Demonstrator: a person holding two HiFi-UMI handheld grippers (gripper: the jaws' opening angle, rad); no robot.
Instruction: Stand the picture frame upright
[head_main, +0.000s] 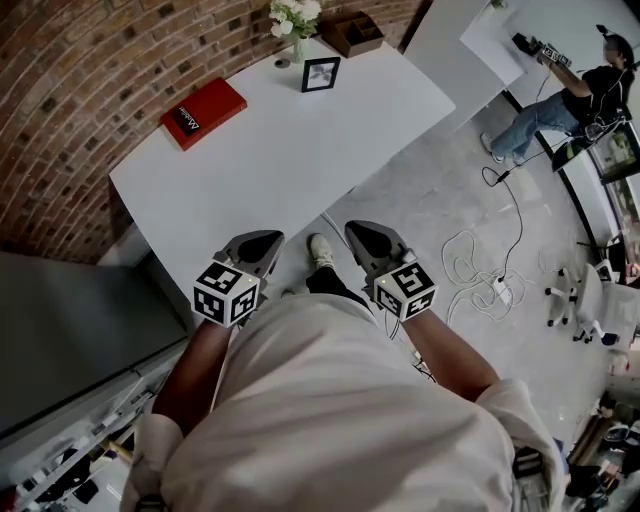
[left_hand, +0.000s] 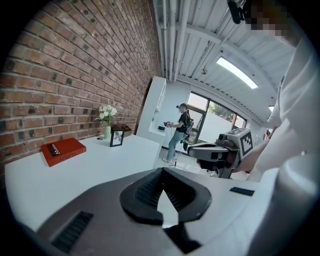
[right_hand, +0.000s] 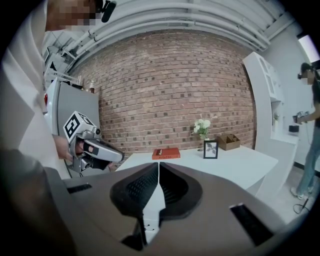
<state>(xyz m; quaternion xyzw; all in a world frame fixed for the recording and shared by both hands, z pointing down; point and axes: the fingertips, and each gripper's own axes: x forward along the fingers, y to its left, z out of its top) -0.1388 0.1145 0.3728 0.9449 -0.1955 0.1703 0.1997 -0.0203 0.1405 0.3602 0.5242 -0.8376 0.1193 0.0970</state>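
Observation:
The black picture frame (head_main: 320, 74) stands upright at the far end of the white table (head_main: 290, 170); it also shows small in the left gripper view (left_hand: 116, 137) and in the right gripper view (right_hand: 210, 149). Both grippers hang near my body, off the table's near corner and far from the frame. My left gripper (head_main: 262, 240) (left_hand: 162, 171) is shut with nothing between its jaws. My right gripper (head_main: 362, 232) (right_hand: 158, 165) is shut too, also empty. Each gripper appears in the other's view, the right gripper (left_hand: 195, 149) and the left gripper (right_hand: 114, 156).
A red book (head_main: 203, 112) lies on the table's left side. A vase of white flowers (head_main: 295, 20) and a wooden box (head_main: 352, 32) stand behind the frame, against the brick wall. A grey cabinet (head_main: 70, 330) is at my left. Cables (head_main: 470, 260) lie on the floor; a person (head_main: 560, 100) stands far right.

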